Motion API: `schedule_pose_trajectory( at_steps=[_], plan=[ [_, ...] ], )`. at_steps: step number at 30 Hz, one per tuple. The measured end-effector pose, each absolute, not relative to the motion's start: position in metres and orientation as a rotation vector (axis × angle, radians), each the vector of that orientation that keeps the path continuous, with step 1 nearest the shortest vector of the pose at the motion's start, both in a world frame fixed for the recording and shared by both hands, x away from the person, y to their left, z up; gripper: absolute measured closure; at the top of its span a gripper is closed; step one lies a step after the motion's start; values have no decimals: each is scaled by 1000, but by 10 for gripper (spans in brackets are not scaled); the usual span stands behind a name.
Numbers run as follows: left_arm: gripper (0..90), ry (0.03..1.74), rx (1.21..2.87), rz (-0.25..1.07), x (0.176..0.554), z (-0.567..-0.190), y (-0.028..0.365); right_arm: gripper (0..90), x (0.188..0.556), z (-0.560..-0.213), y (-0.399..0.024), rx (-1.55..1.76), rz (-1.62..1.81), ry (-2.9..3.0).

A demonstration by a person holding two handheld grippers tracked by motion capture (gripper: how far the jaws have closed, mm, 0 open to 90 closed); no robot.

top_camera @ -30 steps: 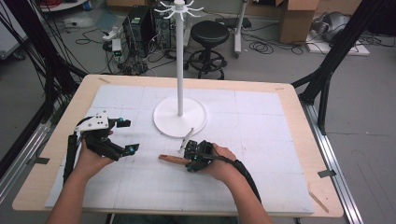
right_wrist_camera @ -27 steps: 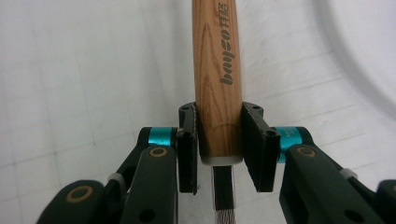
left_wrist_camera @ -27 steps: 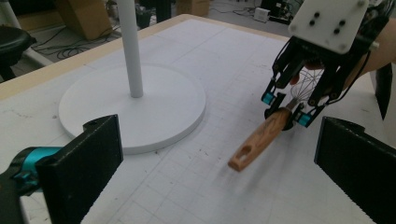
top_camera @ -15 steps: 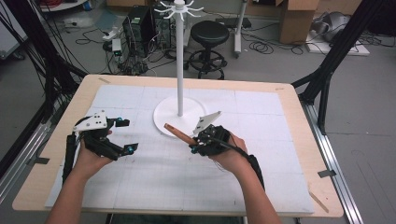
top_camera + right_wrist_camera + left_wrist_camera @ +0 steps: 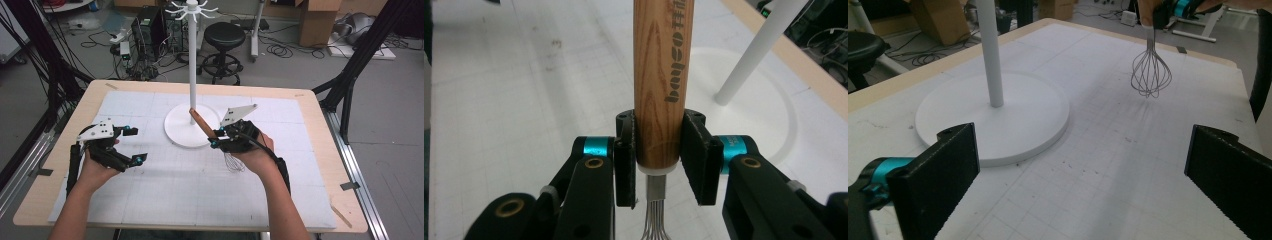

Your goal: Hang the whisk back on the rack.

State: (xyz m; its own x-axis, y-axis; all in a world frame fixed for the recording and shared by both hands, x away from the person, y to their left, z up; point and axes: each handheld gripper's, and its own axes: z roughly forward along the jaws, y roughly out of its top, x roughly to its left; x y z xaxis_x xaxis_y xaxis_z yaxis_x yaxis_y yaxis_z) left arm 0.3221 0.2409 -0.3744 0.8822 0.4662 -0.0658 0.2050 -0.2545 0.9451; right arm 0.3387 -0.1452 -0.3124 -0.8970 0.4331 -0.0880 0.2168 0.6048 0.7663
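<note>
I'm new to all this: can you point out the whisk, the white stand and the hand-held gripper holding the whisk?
whisk (image 5: 1150,75): left gripper view, wire loops.
white stand (image 5: 192,65): high view, its pole.
right hand-held gripper (image 5: 658,157): right gripper view, between its jaws, shut on the handle.

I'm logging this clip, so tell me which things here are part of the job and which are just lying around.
In the job:
- wooden-handled wire whisk, clamped in the right gripper
- tall white hook stand on a round base
- left gripper, open and idle

Lying about:
- black round stool on the floor
- cardboard boxes
- floor cables
</note>
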Motion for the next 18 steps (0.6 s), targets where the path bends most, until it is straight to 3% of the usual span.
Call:
schedule_pose_trajectory(
  at_steps=[18],
  plan=[
    [16,501,1831,269,321,-373,241,694,353,-274,-167,552,1272,2501]
  ],
)
